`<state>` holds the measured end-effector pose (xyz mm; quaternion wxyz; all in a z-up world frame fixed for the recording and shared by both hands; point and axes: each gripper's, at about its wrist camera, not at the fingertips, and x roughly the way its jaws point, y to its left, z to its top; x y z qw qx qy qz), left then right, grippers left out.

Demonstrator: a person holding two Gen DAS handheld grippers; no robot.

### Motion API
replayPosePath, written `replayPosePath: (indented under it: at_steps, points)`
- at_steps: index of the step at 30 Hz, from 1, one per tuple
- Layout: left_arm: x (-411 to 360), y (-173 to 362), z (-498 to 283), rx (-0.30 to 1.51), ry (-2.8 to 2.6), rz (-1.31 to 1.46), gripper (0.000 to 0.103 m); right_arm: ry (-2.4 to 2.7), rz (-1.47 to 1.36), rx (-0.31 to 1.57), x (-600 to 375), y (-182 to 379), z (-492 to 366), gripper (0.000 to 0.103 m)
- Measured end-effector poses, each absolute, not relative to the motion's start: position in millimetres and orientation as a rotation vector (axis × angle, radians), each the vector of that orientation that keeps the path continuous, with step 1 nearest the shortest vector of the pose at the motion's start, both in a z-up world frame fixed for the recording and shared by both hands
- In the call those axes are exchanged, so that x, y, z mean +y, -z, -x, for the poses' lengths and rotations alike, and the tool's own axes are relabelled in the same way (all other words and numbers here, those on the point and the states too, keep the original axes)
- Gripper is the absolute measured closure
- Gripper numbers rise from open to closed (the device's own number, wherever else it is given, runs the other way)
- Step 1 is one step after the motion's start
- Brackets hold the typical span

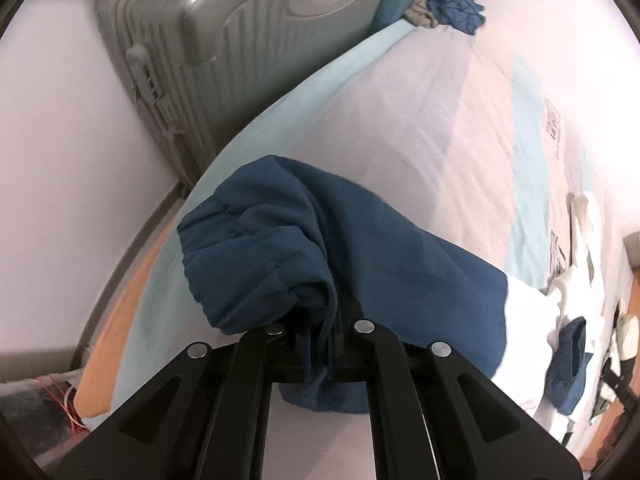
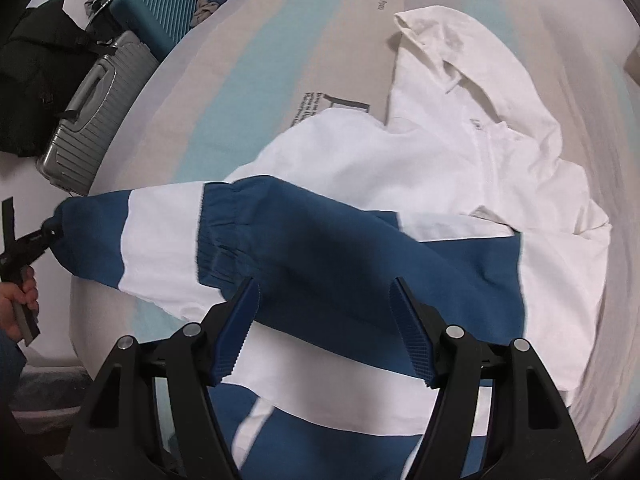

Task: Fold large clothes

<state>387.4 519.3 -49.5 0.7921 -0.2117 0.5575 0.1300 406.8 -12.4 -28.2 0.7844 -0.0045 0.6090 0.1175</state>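
Observation:
A white and navy hooded jacket (image 2: 460,168) lies spread on the bed, hood toward the far side. My left gripper (image 1: 320,332) is shut on the navy cuff of its sleeve (image 1: 280,248) and holds it out over the bed's edge; this gripper also shows in the right wrist view (image 2: 44,236) at the far left, with the sleeve (image 2: 160,236) stretched toward it. My right gripper (image 2: 324,320) is open with its blue pads (image 2: 236,332) just above the navy sleeve and the jacket's body, touching nothing that I can see.
The bed (image 1: 400,112) has a grey and light-blue striped cover. A grey hard suitcase (image 1: 224,44) stands beside the bed, next to a teal suitcase (image 2: 156,8). Crumpled blue clothes (image 1: 456,4) lie at the bed's far corner. A black bag (image 2: 36,72) sits by the wall.

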Motion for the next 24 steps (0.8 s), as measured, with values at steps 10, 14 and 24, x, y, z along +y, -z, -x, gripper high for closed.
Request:
replayPosePath:
  at_steps: [10,14,24]
  points:
    - [437,15,-398,1.161,-0.179,0.379,0.100,-0.176,-0.007,1.307,-67,25,-403,0.038]
    - [398,9,-408,1.160,-0.115,0.326,0.100,-0.153,-0.013,1.293,-85,27,-399,0.031]
    - [311,10,-428,1.169,0.011,0.254,0.100,-0.106,-0.040,1.260,-125,37,-396,0.015]
